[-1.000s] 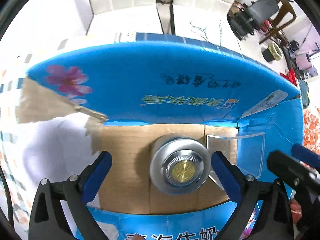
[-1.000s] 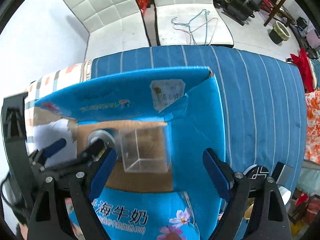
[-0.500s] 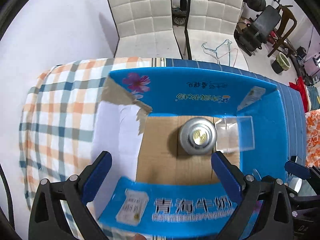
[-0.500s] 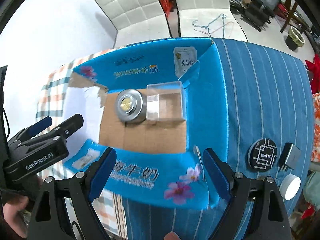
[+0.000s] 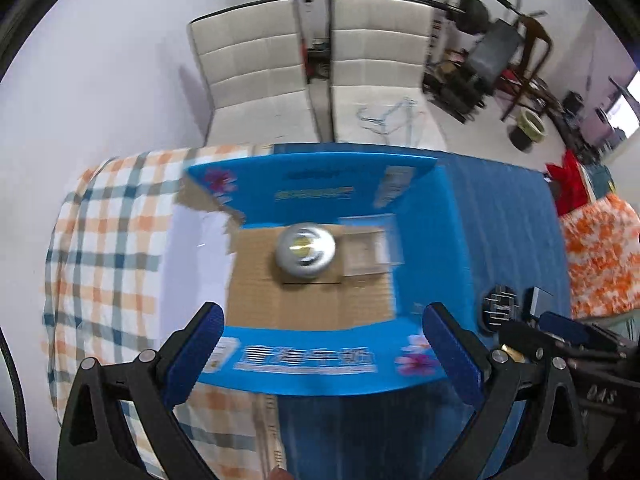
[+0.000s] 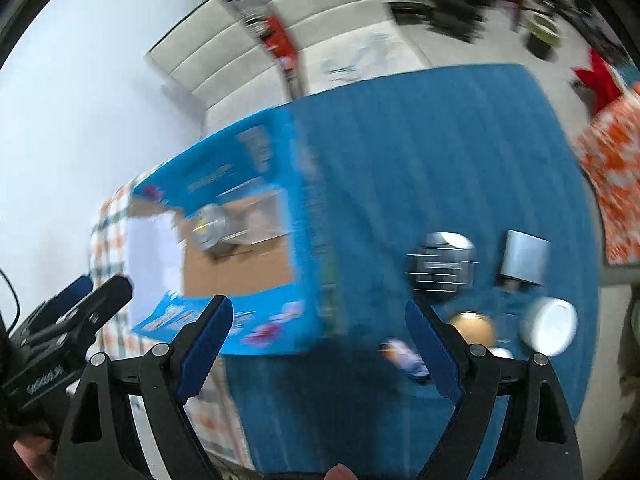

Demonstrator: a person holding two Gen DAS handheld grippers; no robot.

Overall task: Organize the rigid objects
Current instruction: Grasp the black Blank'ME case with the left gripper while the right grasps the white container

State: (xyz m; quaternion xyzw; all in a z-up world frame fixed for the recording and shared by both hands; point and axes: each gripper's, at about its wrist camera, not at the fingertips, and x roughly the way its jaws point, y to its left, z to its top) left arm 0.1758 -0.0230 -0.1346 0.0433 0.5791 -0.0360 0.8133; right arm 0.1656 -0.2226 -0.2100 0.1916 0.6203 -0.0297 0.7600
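I note two white chairs (image 5: 316,76) far ahead of the claw, wire hangers (image 5: 386,118) on the right seat, orange floral cloth (image 5: 600,256) far right.

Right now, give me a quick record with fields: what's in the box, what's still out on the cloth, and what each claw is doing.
container: blue cardboard box, flaps open
in box: silver round tin beside clear plastic box, against the far wall
still outside: black round disc, grey square block, white round jar, gold-topped item, all on the blue striped cloth
left claw: open, empty
right claw: open, empty
image quality: right view motion-blurred
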